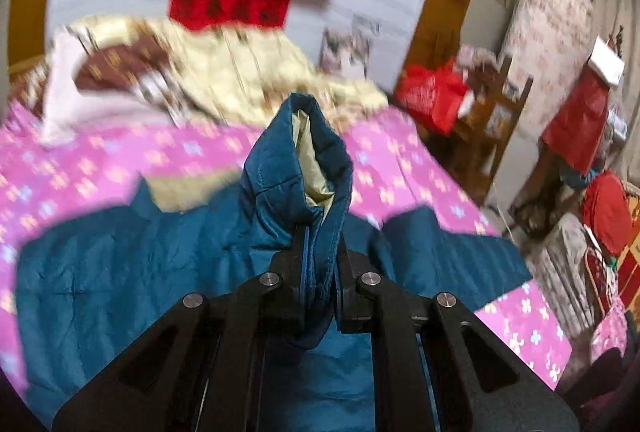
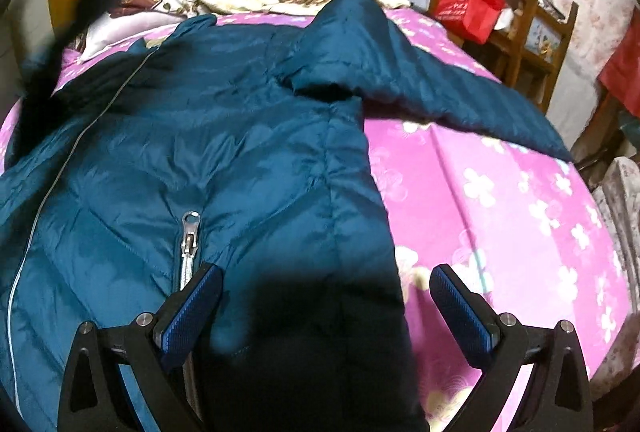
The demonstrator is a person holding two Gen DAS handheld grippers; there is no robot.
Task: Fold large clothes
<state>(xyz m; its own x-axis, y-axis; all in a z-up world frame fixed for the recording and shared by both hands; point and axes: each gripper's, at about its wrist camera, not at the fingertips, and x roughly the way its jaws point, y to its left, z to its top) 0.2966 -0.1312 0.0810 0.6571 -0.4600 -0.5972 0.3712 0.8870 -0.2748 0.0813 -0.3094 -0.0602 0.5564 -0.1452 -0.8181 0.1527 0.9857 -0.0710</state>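
Left gripper (image 1: pixel 320 252): matte black linkage arms, triangular cut-outs, four round silver pins. Right gripper (image 2: pixel 326 296): the same black frame and silver pins; fingers (image 2: pixel 191 316) faced with ribbed blue pads.

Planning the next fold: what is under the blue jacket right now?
The blue jacket lies on a pink flowered bedsheet, which shows around its right side and sleeve. Whatever is beneath the jacket's body is covered. The left gripper pinches a lifted jacket edge.

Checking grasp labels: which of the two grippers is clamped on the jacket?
The left gripper: its jaws pinch a raised fold of the blue jacket. The right gripper stands wide open above the jacket, gripping nothing.
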